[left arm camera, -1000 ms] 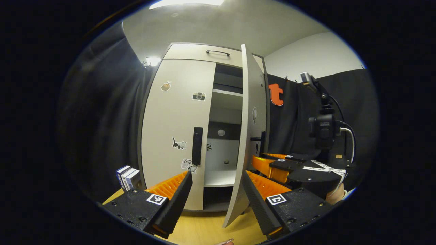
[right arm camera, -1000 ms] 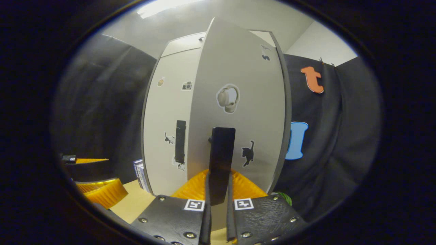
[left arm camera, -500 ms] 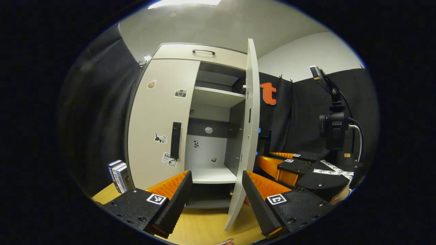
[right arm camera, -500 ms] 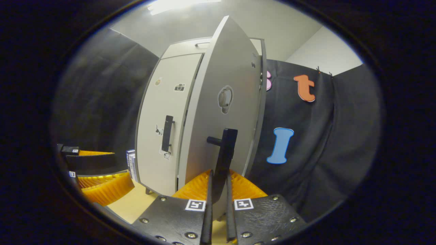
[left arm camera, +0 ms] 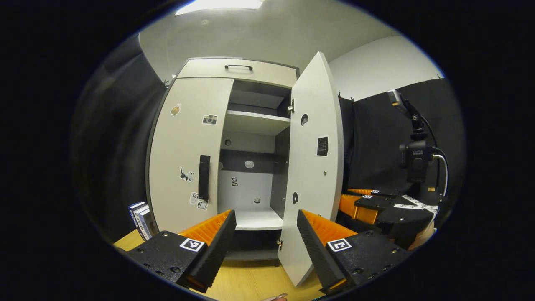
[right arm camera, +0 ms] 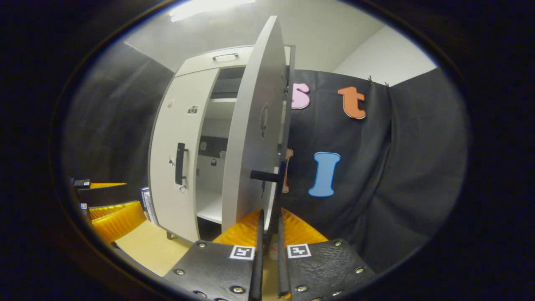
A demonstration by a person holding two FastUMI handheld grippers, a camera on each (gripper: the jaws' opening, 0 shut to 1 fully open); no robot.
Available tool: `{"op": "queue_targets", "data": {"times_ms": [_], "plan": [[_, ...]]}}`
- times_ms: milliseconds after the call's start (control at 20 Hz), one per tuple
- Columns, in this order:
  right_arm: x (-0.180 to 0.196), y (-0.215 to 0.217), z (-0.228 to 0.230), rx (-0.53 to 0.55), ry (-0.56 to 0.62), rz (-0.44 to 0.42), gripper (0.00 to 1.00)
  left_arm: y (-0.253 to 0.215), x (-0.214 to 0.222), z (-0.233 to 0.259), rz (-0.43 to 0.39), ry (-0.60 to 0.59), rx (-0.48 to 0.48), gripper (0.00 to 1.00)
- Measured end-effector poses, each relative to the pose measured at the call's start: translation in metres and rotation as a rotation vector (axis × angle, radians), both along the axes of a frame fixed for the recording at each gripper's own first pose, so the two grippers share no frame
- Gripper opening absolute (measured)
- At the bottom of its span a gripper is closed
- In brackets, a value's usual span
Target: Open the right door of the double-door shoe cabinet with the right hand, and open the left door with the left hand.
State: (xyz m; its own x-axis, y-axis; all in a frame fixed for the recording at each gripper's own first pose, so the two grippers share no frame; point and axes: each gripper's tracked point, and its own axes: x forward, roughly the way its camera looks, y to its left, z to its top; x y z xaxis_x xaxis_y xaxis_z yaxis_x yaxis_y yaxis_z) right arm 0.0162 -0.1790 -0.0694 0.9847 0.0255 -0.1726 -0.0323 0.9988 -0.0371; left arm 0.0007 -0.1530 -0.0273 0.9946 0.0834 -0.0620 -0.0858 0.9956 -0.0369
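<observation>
1. The tall pale grey double-door shoe cabinet [left arm camera: 196, 146] stands on a light wooden floor [left arm camera: 246, 284] against the black cloth wall.
2. Its right door [left arm camera: 313, 167] stands swung wide open, with its inner face and small stickers showing in the left gripper view; the right gripper view shows it edge-on [right arm camera: 250, 138].
3. The right gripper [right arm camera: 268, 234] has its fingers closed tight on the black bar handle of the right door [right arm camera: 273, 196], one finger on each side of it.
4. The left door [left arm camera: 188, 154] is shut, its black vertical handle [left arm camera: 204, 177] untouched and stickers scattered on its face.
5. The left gripper [left arm camera: 263, 238] hangs in front of the open compartment, well apart from the left door's handle, with its fingers spread wide and nothing between them.
6. Inside, a white shelf [left arm camera: 257, 121] and a lower white board [left arm camera: 257, 219] show.
7. A few blue and white boxes [left arm camera: 141, 215] stand just beside the cabinet's left foot.
</observation>
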Motion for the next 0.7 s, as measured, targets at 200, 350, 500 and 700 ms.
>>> {"op": "queue_targets", "data": {"times_ms": [200,350,500,700], "plan": [[0.000,-0.003,0.000,0.024,0.001,0.034,0.09,-0.005,0.012,-0.008,0.003,0.026,0.002,0.88],[-0.002,-0.004,-0.001,0.019,0.006,0.048,0.09,0.000,0.015,-0.002,0.022,-0.007,-0.008,0.88],[-0.007,-0.004,-0.003,0.050,0.027,0.071,0.09,0.006,0.017,-0.002,0.039,-0.020,-0.036,0.89],[-0.020,-0.005,0.000,0.100,0.040,0.096,0.19,0.028,0.019,0.001,0.103,-0.027,0.024,0.90]]}}
